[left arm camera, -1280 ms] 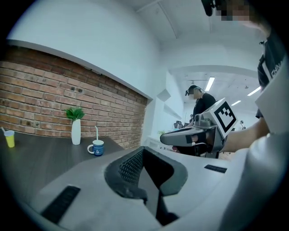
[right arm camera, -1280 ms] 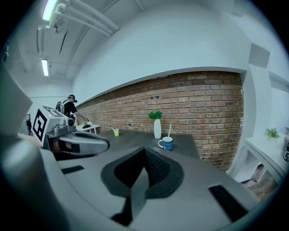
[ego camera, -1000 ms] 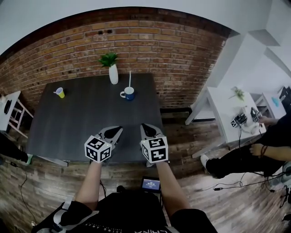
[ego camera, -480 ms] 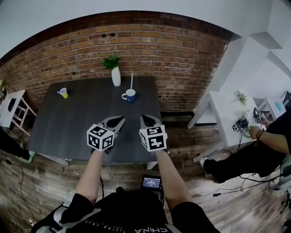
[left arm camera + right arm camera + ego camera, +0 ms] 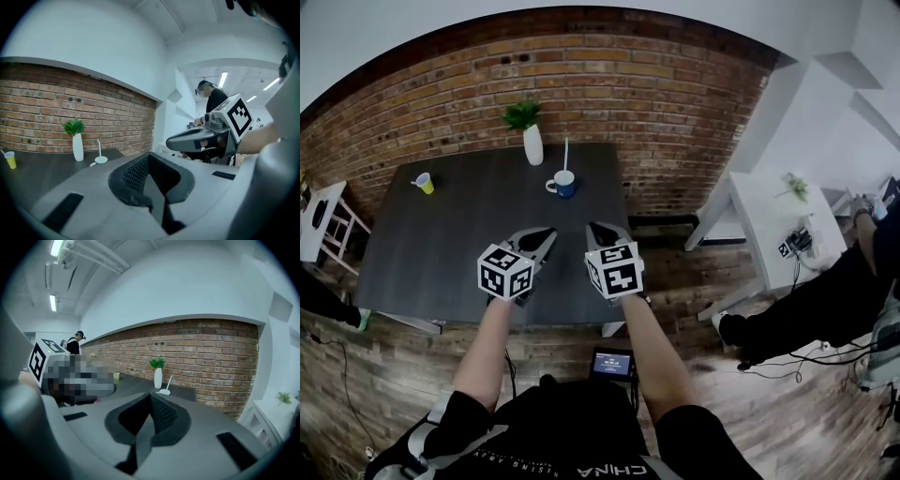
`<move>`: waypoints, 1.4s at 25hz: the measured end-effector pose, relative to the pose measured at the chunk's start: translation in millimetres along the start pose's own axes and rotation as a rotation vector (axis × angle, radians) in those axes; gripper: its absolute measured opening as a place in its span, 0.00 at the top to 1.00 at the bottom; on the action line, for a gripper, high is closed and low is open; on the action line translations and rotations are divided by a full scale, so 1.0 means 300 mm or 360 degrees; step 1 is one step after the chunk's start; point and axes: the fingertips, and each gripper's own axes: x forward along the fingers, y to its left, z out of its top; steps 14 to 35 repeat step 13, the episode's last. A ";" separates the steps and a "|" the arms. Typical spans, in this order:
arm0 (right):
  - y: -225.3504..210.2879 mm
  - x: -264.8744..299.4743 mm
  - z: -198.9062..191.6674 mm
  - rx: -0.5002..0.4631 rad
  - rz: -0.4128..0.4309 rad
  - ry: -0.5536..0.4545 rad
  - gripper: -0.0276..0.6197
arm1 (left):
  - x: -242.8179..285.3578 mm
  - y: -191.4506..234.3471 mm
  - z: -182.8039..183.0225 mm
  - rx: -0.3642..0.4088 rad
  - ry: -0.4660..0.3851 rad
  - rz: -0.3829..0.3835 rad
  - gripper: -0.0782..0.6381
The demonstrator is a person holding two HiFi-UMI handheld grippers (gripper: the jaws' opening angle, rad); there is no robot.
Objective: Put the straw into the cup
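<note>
A blue cup [image 5: 562, 185] stands at the far side of the dark table [image 5: 469, 244], with a white straw [image 5: 566, 155] upright in it. The cup [image 5: 100, 160] and straw [image 5: 99, 147] show small in the left gripper view, and the straw [image 5: 168, 383] leans from the cup [image 5: 164, 392] in the right gripper view. My left gripper [image 5: 543, 234] and right gripper [image 5: 598, 231] hover side by side over the table's near edge, well short of the cup. Both are shut with nothing between their jaws.
A white vase with a green plant [image 5: 532, 141] stands left of the cup near the brick wall. A small yellow cup [image 5: 424, 183] sits at the table's far left. A white side table [image 5: 773, 220] and a seated person [image 5: 825, 300] are to the right.
Both grippers have shifted slightly forward over the table's near edge, staying shut. The person at the right has moved an arm upward.
</note>
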 end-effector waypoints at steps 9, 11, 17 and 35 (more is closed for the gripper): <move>-0.028 0.029 -0.017 0.0020 -0.0010 0.0012 0.95 | 0.042 0.010 -0.012 0.0055 0.0044 -0.0011 0.89; -0.033 0.037 -0.016 0.0022 -0.0007 0.0007 0.95 | 0.052 0.015 -0.014 0.0063 0.0048 -0.0011 0.89; -0.039 0.045 -0.018 0.0025 -0.0004 0.0001 0.95 | 0.061 0.020 -0.017 0.0066 0.0050 -0.0010 0.89; -0.039 0.045 -0.018 0.0025 -0.0004 0.0001 0.95 | 0.061 0.020 -0.017 0.0066 0.0050 -0.0010 0.89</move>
